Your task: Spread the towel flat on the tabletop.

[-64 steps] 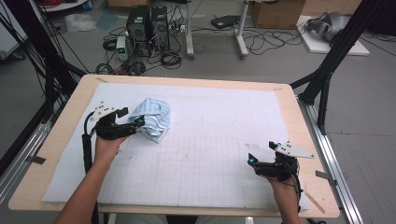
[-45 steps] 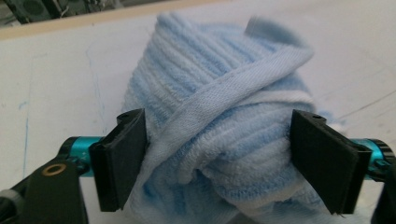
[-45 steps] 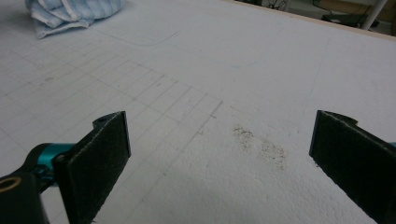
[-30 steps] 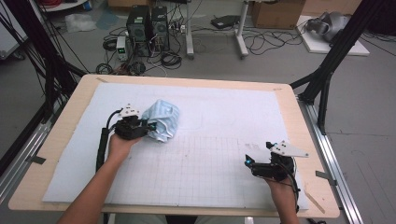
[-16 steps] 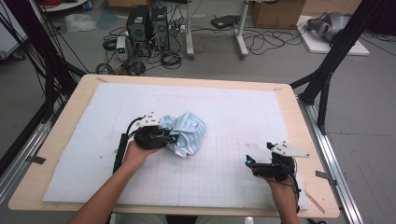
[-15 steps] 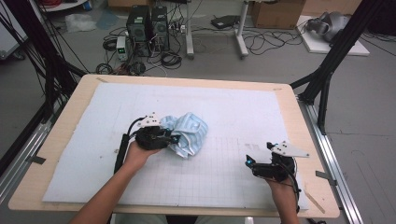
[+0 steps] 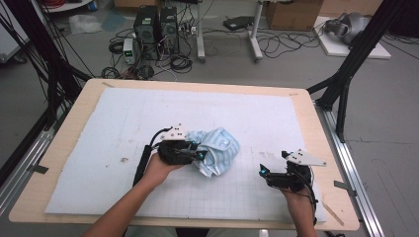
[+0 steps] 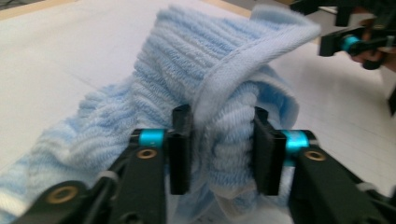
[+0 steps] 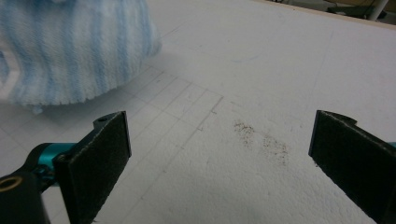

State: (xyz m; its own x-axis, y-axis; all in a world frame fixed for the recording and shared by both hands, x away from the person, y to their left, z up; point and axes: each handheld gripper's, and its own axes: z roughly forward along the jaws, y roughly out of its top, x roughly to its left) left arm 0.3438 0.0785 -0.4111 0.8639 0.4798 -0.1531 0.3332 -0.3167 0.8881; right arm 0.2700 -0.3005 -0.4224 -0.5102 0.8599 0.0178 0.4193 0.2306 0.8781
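A white gridded mat (image 7: 123,128) covers the wooden table (image 7: 64,148). On the floor beyond the far edge stand two computer towers (image 7: 155,27) among tangled cables (image 7: 276,44); a cardboard box (image 7: 291,12) sits far right.

Your left gripper (image 8: 219,154) hides the towel (image 8: 219,74) fold behind its pads; towel's lower left runs off frame; upper right blurs.

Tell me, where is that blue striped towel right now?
In the high view the blue striped towel lies bunched near the middle of the white mat, a fold between the left gripper jaws, left of the right gripper.
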